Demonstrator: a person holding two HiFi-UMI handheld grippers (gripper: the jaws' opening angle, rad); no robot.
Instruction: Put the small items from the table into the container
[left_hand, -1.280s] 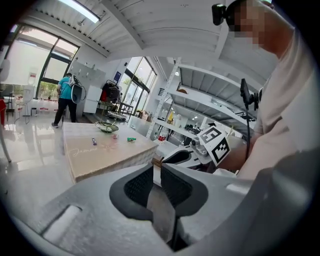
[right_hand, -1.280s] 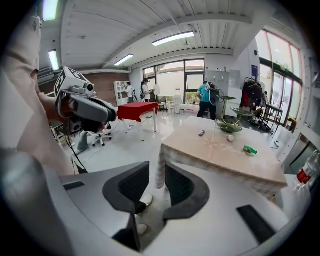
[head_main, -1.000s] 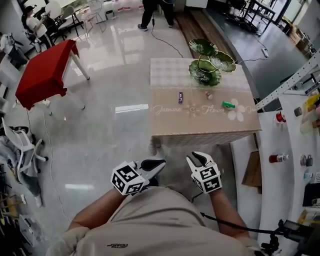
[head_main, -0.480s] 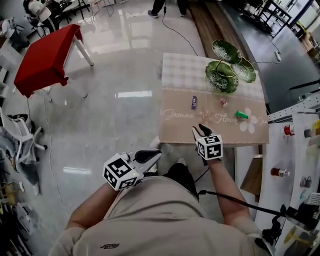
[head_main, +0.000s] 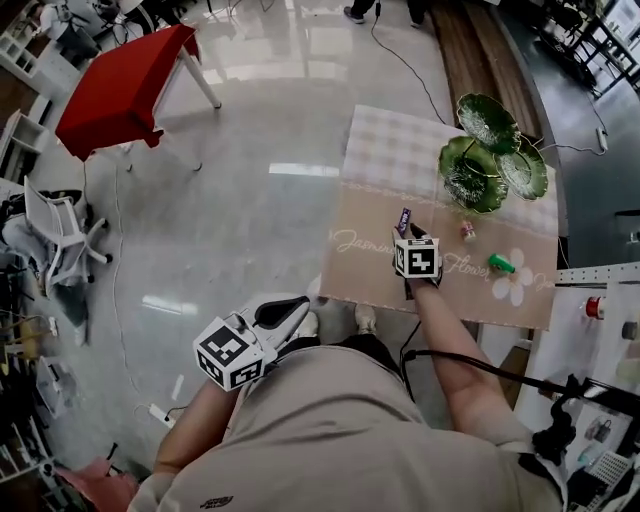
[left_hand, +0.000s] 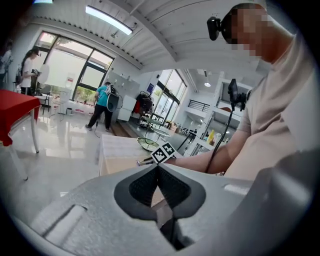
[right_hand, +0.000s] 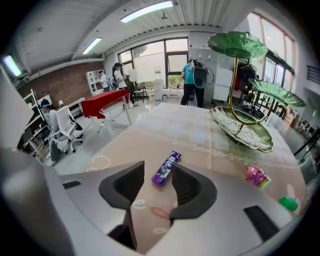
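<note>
A purple candy pack lies on the beige tablecloth. My right gripper hangs just over its near end. In the right gripper view the purple pack shows in the gap at the tips of my right gripper; the jaws are opening and the pads do not touch it. A pink sweet and a green item lie further right. The green leaf-shaped tiered dish stands at the table's far end. My left gripper is shut and empty, off the table near my waist.
A red table stands on the glossy floor at far left, with office chairs beside it. White shelving with small bottles runs along the table's right side. People stand in the distance.
My right gripper has travelled from near my body out over the table and down to the purple pack, its jaws widening. My left gripper has stayed low beside me, drifting slightly left.
</note>
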